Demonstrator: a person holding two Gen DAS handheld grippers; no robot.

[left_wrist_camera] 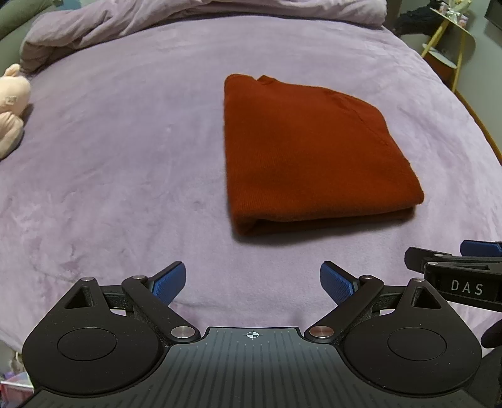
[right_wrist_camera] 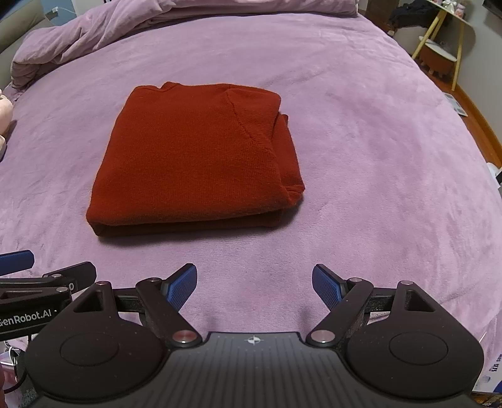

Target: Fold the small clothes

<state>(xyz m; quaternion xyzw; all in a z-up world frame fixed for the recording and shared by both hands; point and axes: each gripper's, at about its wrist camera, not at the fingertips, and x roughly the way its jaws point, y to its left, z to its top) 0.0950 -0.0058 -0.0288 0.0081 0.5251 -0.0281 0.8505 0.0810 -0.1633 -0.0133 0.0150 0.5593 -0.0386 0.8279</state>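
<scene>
A rust-red knit sweater (left_wrist_camera: pixel 310 153) lies folded into a neat rectangle on the purple bed cover (left_wrist_camera: pixel 125 157). It also shows in the right wrist view (right_wrist_camera: pixel 197 157), with a sleeve edge tucked along its right side. My left gripper (left_wrist_camera: pixel 252 284) is open and empty, held back from the sweater's near edge. My right gripper (right_wrist_camera: pixel 254 284) is open and empty too, also short of the sweater. The right gripper shows at the right edge of the left wrist view (left_wrist_camera: pixel 464 276), and the left gripper shows at the left edge of the right wrist view (right_wrist_camera: pixel 37 282).
A bunched purple duvet (left_wrist_camera: pixel 125 22) lies at the head of the bed. A pale plush toy (left_wrist_camera: pixel 11 106) sits at the left edge. A yellow-legged side table (right_wrist_camera: pixel 445 40) stands off the bed's far right corner. Papers lie on the floor at right (right_wrist_camera: pixel 455 103).
</scene>
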